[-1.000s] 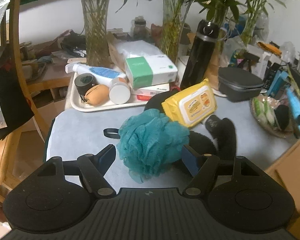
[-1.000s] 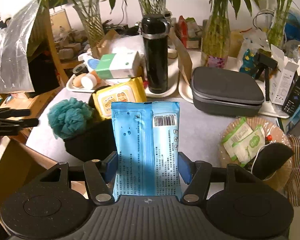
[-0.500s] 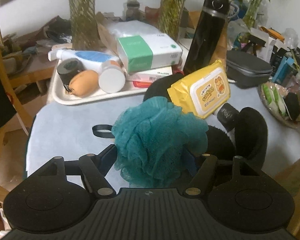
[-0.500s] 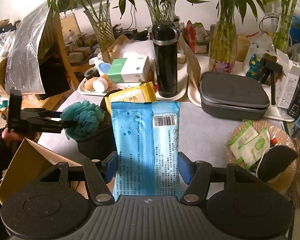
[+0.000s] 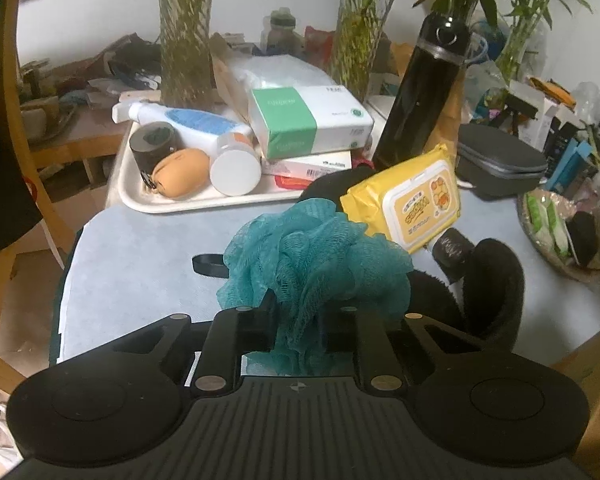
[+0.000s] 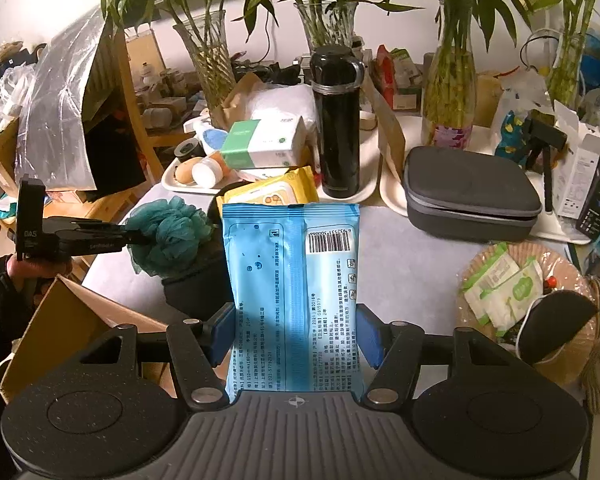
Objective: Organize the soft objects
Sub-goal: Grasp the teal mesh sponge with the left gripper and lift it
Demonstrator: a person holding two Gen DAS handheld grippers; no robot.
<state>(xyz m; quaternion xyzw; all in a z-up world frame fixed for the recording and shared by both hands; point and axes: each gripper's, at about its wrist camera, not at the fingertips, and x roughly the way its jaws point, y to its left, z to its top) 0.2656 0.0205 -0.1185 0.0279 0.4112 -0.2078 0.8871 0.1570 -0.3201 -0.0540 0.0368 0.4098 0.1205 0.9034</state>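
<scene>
Teal bath pouf (image 5: 316, 264) on counter (image 5: 140, 264), its near side bunched between left gripper (image 5: 300, 330) fingers, which have just been closing and now pinch its mesh. Right gripper (image 6: 296, 334) fingers clamped on upright blue wipes pack (image 6: 292, 292).

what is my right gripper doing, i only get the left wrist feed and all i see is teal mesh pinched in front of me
Observer: The right gripper holds a blue wipes pack upright, barcode side facing its camera.
Operator: is there a box anywhere near
Observer: Yes, an open cardboard box sits below the table edge, under your left gripper.
Operator: does my grab look solid from there
Observer: The jaws have just closed on the near side of the teal bath pouf; most of it bulges past the tips.
</scene>
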